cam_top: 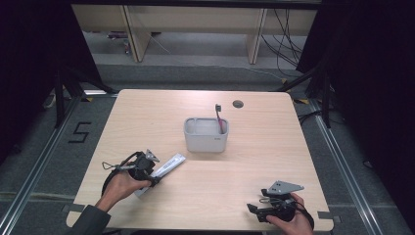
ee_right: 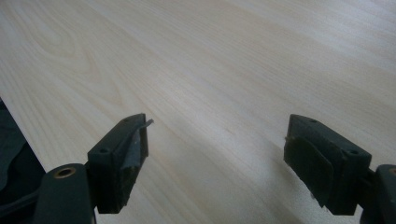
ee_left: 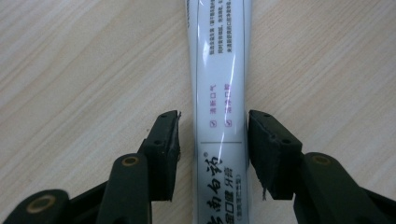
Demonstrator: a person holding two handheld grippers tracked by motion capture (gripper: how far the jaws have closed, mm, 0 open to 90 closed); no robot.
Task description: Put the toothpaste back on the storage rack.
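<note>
With the left gripper (ee_left: 212, 154) open astride the toothpaste tube (ee_left: 222, 93) and not yet pinching it, the slick tube could squirt sideways if squeezed off-centre.

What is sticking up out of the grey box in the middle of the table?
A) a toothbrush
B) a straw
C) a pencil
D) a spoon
A: in the high view a toothbrush with a dark head and a pink handle stands leaning at the right end of the grey box, while the toothpaste tube lies flat on the table.
</note>
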